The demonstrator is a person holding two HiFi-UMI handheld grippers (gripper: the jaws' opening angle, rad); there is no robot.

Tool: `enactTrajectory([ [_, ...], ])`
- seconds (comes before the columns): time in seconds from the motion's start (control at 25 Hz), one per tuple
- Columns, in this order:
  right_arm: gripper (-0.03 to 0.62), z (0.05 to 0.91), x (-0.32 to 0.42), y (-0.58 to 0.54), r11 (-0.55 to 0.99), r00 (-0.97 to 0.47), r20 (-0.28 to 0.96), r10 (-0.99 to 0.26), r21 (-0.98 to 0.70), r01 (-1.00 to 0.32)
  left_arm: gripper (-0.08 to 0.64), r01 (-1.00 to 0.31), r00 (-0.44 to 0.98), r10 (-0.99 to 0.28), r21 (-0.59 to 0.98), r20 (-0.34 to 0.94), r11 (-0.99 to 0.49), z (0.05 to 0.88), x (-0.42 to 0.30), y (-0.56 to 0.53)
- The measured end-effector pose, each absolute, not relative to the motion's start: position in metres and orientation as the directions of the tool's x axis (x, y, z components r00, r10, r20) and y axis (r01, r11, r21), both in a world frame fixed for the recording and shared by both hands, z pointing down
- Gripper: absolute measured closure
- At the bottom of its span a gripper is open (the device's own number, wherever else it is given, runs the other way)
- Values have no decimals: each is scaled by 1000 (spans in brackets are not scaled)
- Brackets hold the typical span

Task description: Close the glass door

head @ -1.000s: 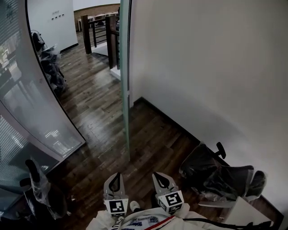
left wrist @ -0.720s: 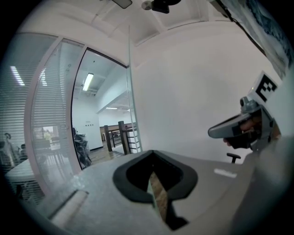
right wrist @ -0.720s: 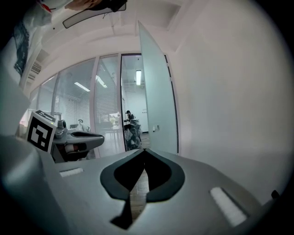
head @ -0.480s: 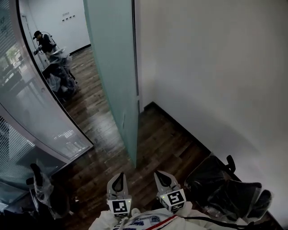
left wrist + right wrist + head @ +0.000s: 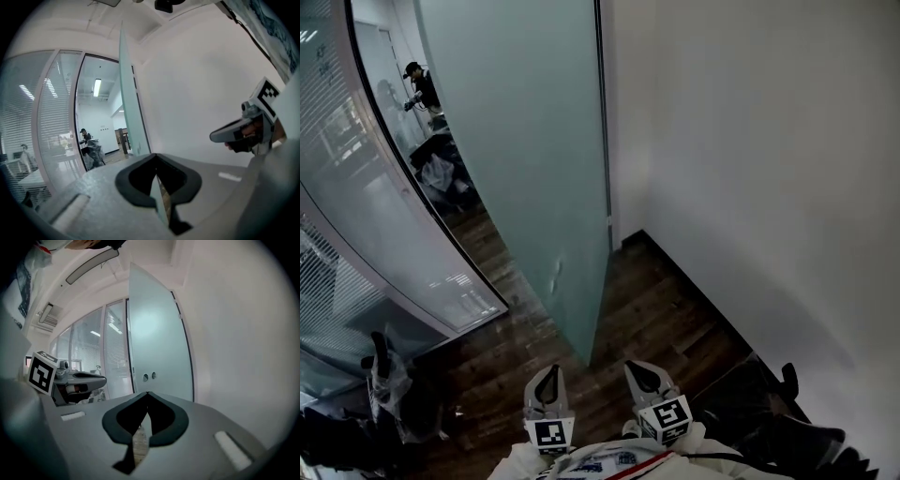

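The frosted glass door (image 5: 534, 169) stands ajar in front of me, with its lower corner (image 5: 590, 360) just ahead of the grippers. My left gripper (image 5: 547, 377) and right gripper (image 5: 640, 373) hang side by side low in the head view, both shut and empty, apart from the door. The left gripper view catches the door (image 5: 125, 93) almost edge-on beyond its closed gripper tips (image 5: 155, 155). In the right gripper view the door's broad face (image 5: 159, 348) shows two round holes (image 5: 149, 376) above the closed gripper tips (image 5: 147, 393).
A curved glass partition (image 5: 384, 234) runs along the left and a white wall (image 5: 750, 187) along the right. A plastic-wrapped chair (image 5: 787, 422) sits at the lower right and wrapped items (image 5: 389, 384) at the lower left. Far back stands a person (image 5: 420, 89). The floor (image 5: 656, 319) is dark wood.
In the head view the door went from a thin edge-on strip to a broad frosted face filling the middle. Its lower corner now lies closer to the grippers, which stayed shut side by side.
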State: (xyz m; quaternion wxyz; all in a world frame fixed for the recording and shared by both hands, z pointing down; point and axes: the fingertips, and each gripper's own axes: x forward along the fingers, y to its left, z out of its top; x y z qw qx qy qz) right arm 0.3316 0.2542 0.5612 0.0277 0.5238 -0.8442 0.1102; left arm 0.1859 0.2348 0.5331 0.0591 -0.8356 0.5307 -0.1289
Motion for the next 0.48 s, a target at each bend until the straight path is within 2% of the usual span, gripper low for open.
enactTrajectory([
  [0.24, 586, 573, 335, 240, 522, -559, 147, -816, -226, -822, 558, -875, 365, -916, -275, 166, -398, 534, 207, 233],
  [0.48, 586, 575, 285, 216, 646, -682, 138, -718, -235, -727, 558, -918, 245, -953, -273, 176, -286, 548, 166, 223],
])
